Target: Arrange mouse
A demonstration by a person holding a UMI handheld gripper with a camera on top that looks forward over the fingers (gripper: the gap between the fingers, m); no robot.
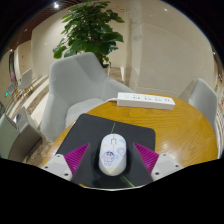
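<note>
Round wooden desk (180, 125) holds dark mat (90, 128), white power strip (146, 100). White mouse (112, 153) on mat, between spread gripper (110, 158) fingers, maybe touching.

Round wooden table with chairs and a plant

On the round wooden table (185, 125) lies a white power strip (146, 100) near its far edge; two grey upholstered chairs (75, 85) stand just behind the table, and a leafy green potted plant (92, 28) rises beyond them.
</note>
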